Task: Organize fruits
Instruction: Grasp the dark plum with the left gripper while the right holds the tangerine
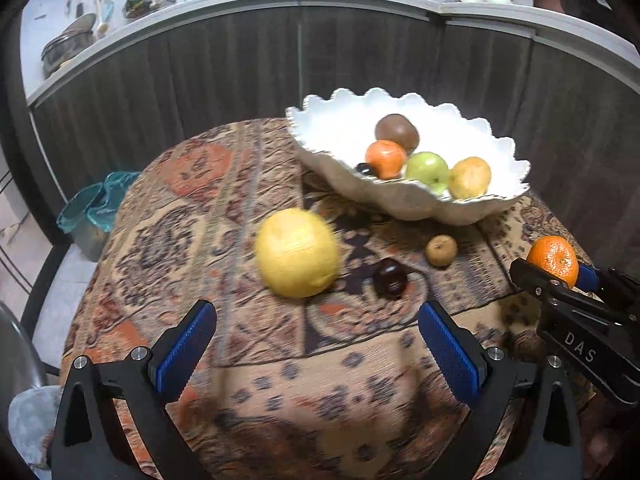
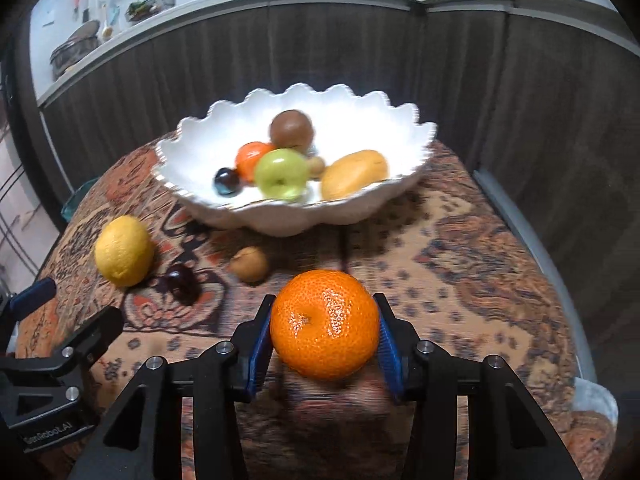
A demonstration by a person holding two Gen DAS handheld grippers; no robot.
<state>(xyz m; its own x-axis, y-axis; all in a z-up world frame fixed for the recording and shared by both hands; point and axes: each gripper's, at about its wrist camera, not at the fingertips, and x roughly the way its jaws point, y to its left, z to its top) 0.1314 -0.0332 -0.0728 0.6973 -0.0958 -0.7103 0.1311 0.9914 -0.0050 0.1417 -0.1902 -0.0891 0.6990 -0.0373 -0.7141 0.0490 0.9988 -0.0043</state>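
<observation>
My right gripper (image 2: pixel 324 310) is shut on an orange tangerine (image 2: pixel 325 324), its blue pads pressing both sides just above the patterned tablecloth. The same tangerine (image 1: pixel 554 258) shows at the right edge of the left wrist view. My left gripper (image 1: pixel 320 346) stands open with nothing between its fingers, a short way behind a yellow lemon (image 1: pixel 296 252). A dark plum (image 1: pixel 390 278) and a small brown fruit (image 1: pixel 441 251) lie beside the lemon. Beyond them the white scalloped bowl (image 2: pixel 188 130) holds a green apple (image 2: pixel 281 174), an orange fruit, a brown fruit, a yellow fruit and a dark plum.
The round table (image 1: pixel 168 184) drops off at left and right. A teal-lined bin (image 1: pixel 94 210) stands on the floor at the left. Dark cabinet fronts (image 1: pixel 240 68) under a cluttered white counter run behind the table. A chair seat (image 1: pixel 28 412) is at lower left.
</observation>
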